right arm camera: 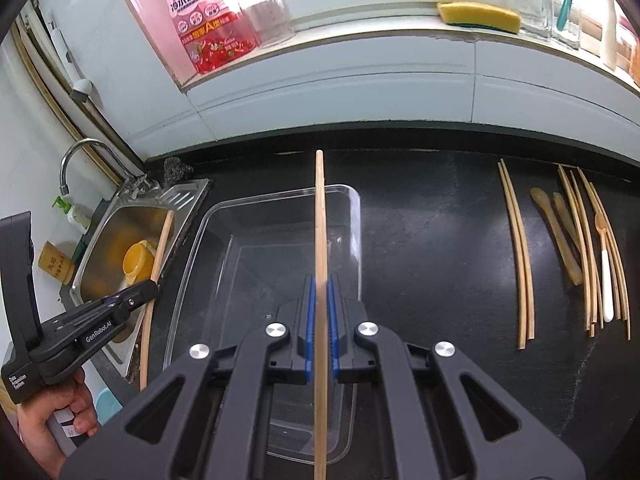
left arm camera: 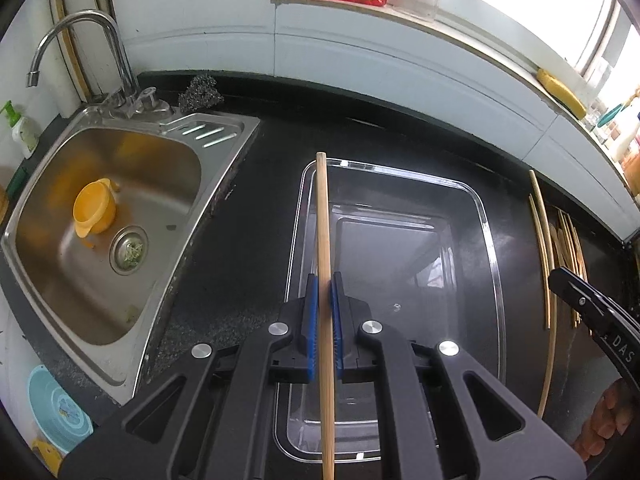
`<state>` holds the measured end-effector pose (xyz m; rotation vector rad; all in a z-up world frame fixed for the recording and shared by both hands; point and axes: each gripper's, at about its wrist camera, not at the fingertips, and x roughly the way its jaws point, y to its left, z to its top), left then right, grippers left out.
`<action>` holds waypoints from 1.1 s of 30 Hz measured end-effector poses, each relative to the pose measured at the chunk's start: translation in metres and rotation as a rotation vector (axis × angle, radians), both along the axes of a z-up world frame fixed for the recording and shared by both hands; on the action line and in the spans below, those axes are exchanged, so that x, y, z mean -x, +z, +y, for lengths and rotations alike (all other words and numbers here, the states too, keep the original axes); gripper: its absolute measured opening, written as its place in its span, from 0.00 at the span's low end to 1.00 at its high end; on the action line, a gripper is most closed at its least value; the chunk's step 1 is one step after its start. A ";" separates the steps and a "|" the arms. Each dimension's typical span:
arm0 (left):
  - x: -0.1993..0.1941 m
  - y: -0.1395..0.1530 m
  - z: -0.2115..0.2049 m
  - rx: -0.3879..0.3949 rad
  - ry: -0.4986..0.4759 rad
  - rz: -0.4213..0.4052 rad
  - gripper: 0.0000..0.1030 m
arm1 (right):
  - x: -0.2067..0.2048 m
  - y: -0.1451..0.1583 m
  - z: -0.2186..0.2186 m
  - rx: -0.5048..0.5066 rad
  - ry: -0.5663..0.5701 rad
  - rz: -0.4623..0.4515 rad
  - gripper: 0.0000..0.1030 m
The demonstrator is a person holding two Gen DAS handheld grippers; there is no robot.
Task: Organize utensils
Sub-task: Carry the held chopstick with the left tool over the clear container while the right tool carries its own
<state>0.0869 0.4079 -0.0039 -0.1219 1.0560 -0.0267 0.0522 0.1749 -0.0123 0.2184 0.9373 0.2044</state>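
In the left wrist view a bamboo chopstick (left arm camera: 323, 240) is clamped by the left gripper (left arm camera: 324, 280) over the clear plastic bin (left arm camera: 490, 240), while in the right wrist view another chopstick (right arm camera: 320, 220) is pinched by the right gripper (right arm camera: 320, 282) above that bin (right arm camera: 356, 216), loose chopsticks (right arm camera: 520, 256) being left on the counter (right arm camera: 432, 240).

Tan chopstick (left arm camera: 322, 216), blk counter (left arm camera: 260, 184), orange cup (left arm camera: 94, 207)

Left gripper (left arm camera: 324, 300) and right gripper (right arm camera: 320, 300) angled downward, jaws clamped tight.
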 end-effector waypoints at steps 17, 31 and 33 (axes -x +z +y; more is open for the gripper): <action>-0.011 -0.012 -0.005 0.018 -0.032 0.022 0.06 | -0.009 -0.013 0.016 0.034 0.006 0.034 0.07; -0.015 -0.023 -0.008 0.021 -0.030 0.052 0.06 | -0.017 -0.029 0.024 0.051 0.020 0.066 0.07; -0.017 -0.024 -0.009 0.020 -0.032 0.052 0.06 | -0.021 -0.032 0.024 0.051 0.016 0.072 0.07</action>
